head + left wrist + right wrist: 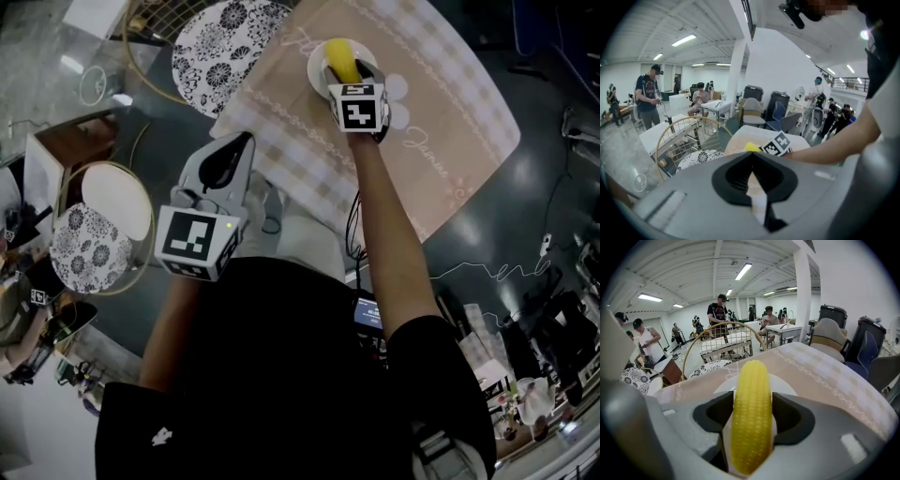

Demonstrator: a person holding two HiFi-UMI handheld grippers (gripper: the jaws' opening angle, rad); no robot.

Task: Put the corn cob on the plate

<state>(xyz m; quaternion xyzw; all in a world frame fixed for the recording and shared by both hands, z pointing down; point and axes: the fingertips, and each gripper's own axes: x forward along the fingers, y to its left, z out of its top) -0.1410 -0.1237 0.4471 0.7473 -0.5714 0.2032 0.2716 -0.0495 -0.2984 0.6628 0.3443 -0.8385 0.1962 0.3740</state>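
Upper centre of frame: right gripper (750, 420) over plate (317, 79).
Fingers clamp corn cob (342, 58) lengthwise, above the plate; left gripper (242, 141) lower left, fingers closed.

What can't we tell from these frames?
Whether the corn cob touches the plate: contact hidden by cob and jaws in right gripper view, by the right gripper in head view.
Cob in left gripper view: only its yellow tip shows, the rest is behind the right gripper.

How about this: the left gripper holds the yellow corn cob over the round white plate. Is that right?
Not quite. The right gripper holds the yellow corn cob over the round white plate, as the right gripper view shows. The left gripper is shut and empty.
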